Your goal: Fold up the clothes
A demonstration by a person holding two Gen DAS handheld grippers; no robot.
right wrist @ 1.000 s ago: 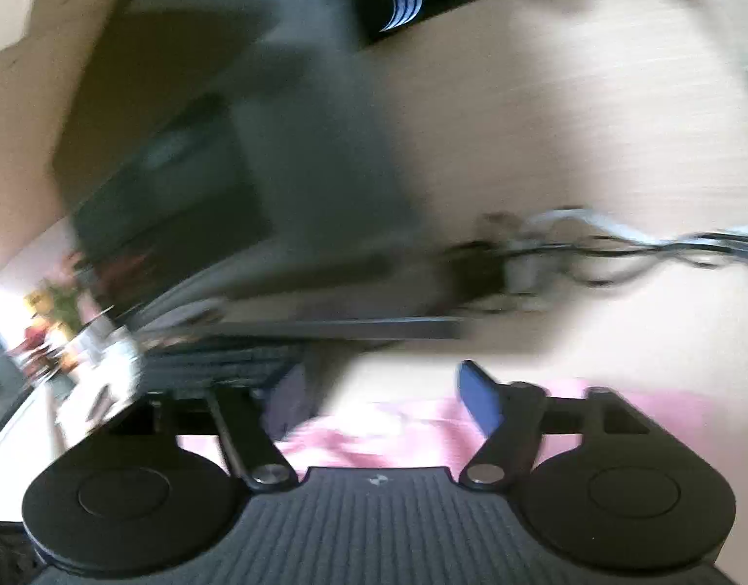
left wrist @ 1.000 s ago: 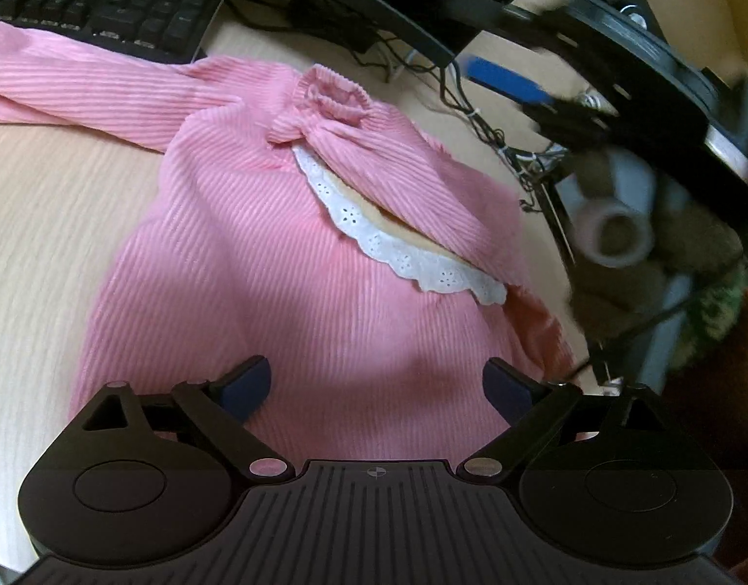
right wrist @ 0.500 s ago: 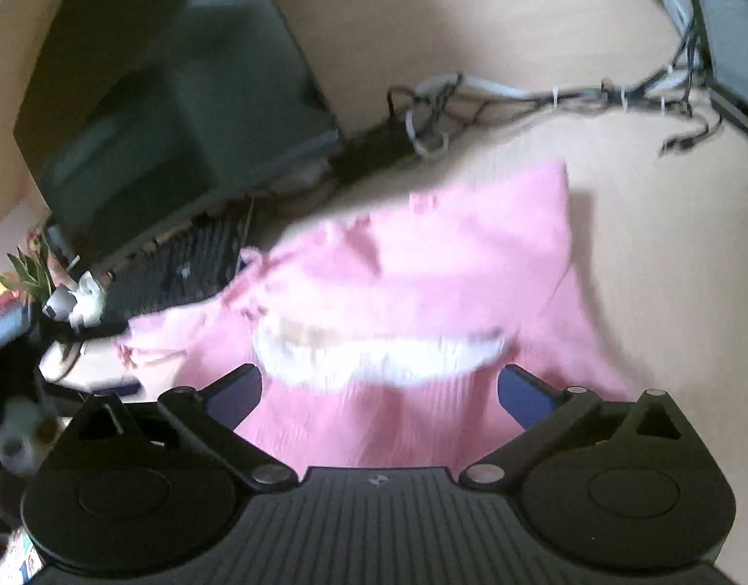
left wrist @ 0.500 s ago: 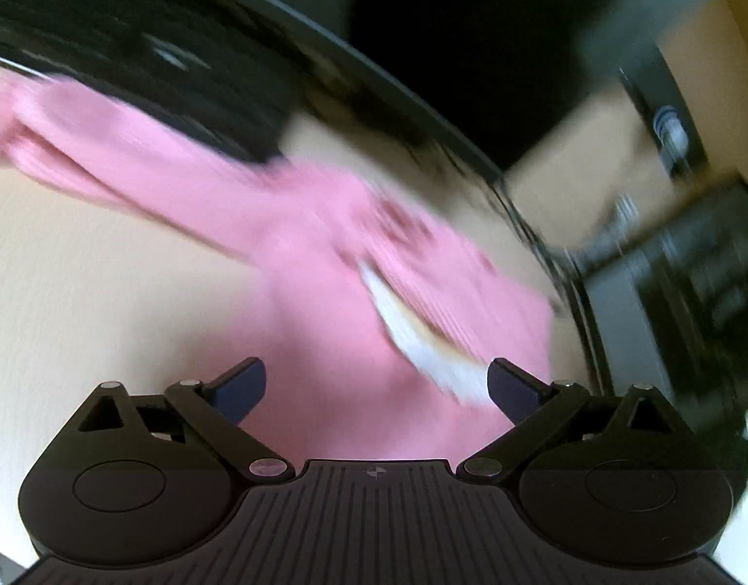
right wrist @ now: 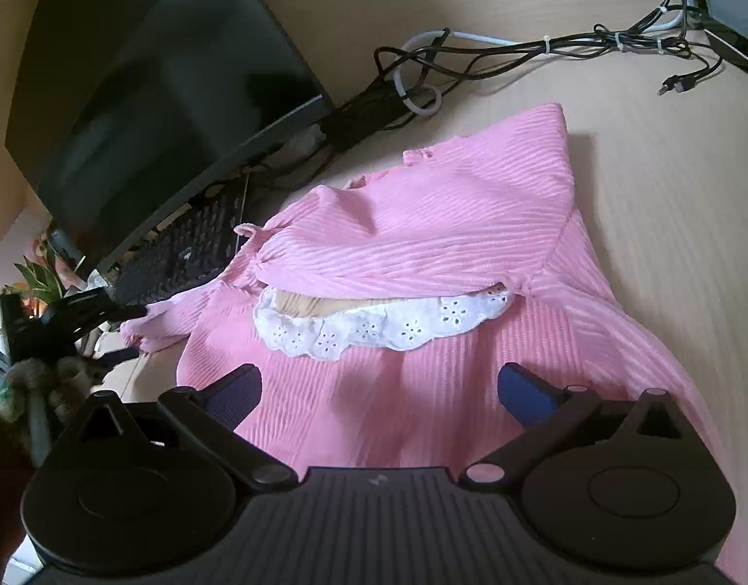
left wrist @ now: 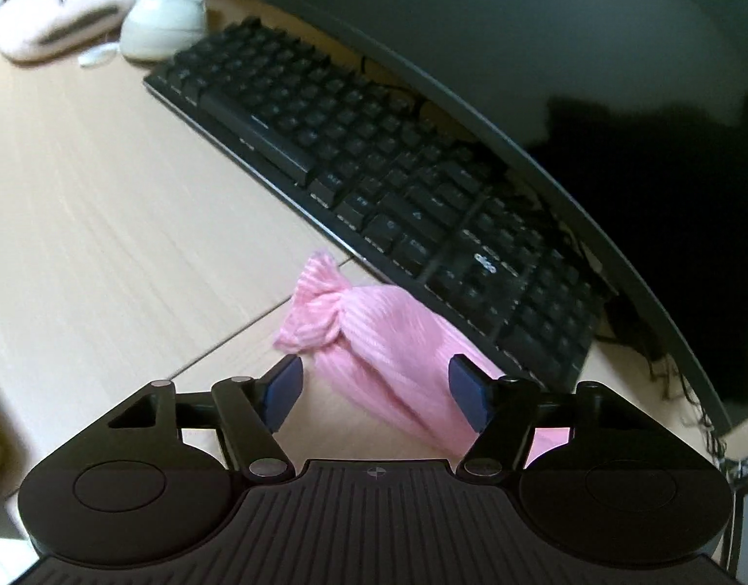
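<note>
A pink ribbed top [right wrist: 423, 253] with a white lace collar [right wrist: 374, 329] lies on the wooden desk, one side folded over the chest. Its left sleeve [left wrist: 374, 336] stretches out beside the keyboard, the gathered cuff [left wrist: 315, 302] at its end. My left gripper [left wrist: 374, 385] is open, its blue fingertips either side of the sleeve just behind the cuff. My right gripper [right wrist: 379, 390] is open and empty over the lower body of the top, below the collar.
A black keyboard [left wrist: 374, 165] lies just beyond the sleeve, under a dark curved monitor [left wrist: 569, 48]. A white shoe [left wrist: 164, 14] and a pink slipper [left wrist: 57, 9] sit at the far left. Tangled cables [right wrist: 520, 53] lie behind the top.
My left gripper has swung left from the body of the top to the sleeve end by the keyboard. My right gripper has come down over the top's front and opened wider.
</note>
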